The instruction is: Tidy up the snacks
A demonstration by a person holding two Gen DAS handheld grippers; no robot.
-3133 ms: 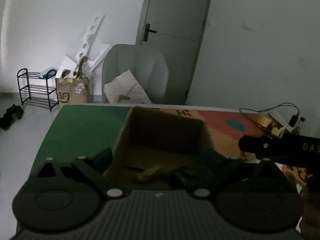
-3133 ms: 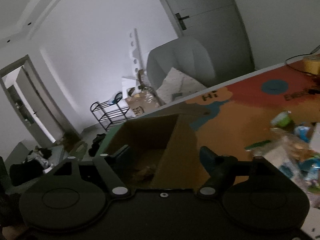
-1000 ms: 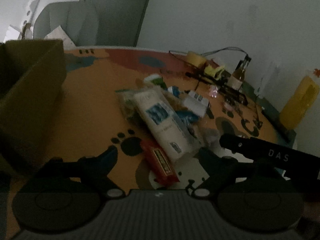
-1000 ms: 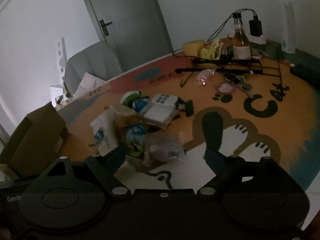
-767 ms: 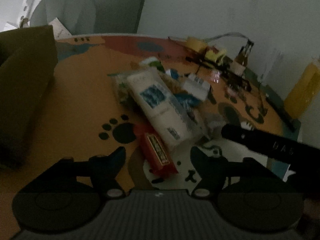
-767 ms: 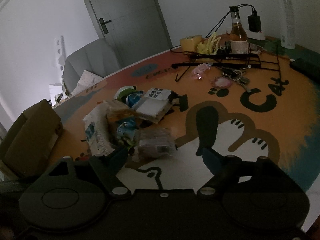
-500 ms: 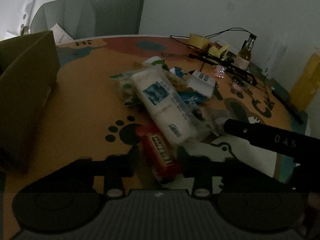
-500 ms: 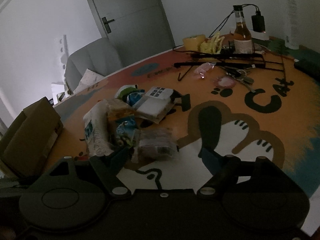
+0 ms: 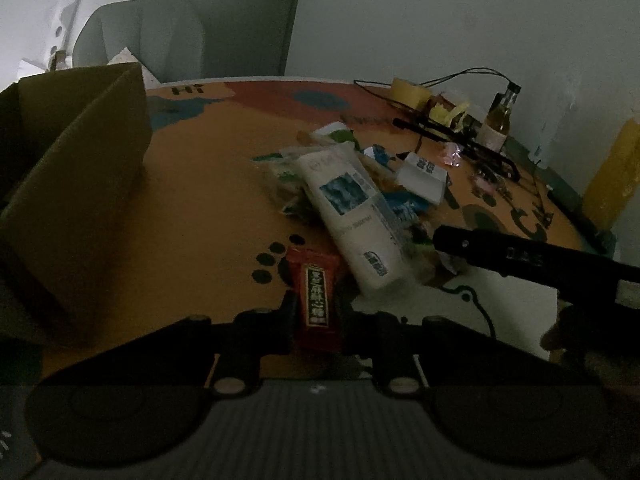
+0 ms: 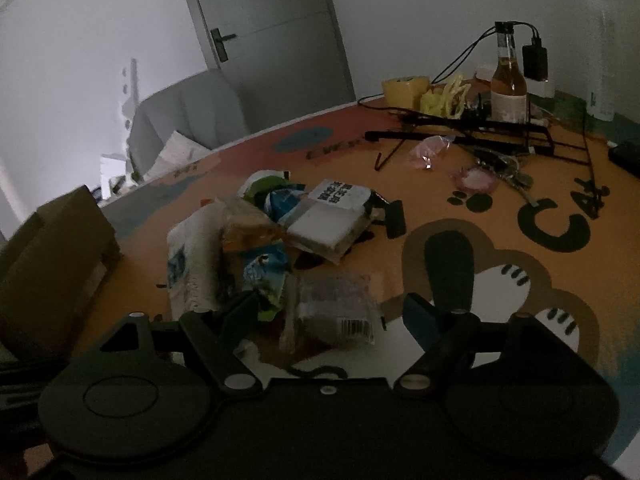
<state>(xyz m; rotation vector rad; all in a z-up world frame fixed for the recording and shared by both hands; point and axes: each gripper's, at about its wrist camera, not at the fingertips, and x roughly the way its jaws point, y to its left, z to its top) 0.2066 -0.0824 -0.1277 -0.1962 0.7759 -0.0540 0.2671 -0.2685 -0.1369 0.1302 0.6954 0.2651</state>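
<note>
A pile of snack packets lies on the orange cartoon table mat (image 9: 208, 208). My left gripper (image 9: 316, 300) is shut on a red snack bar (image 9: 316, 280) at the pile's near edge, its pads pressing both long sides. A long white packet (image 9: 352, 216) lies just right of the bar. My right gripper (image 10: 330, 312) is closing its jaws, with a clear-wrapped dark snack pack (image 10: 332, 300) between them and not touched by either pad. The open cardboard box (image 9: 80, 184) stands at the left, and is also in the right wrist view (image 10: 52, 256).
At the back right are a glass bottle (image 10: 508, 80), a yellow tape roll (image 10: 404, 90), a black wire stand (image 10: 480, 132), cables and keys (image 10: 504, 168). A yellow bottle (image 9: 612, 176) stands at the table's right edge. A grey armchair (image 9: 140, 36) is behind the table.
My left jaws have closed from wide apart onto the red bar. My right gripper has come a little lower and nearer the pile, its jaws slightly narrower.
</note>
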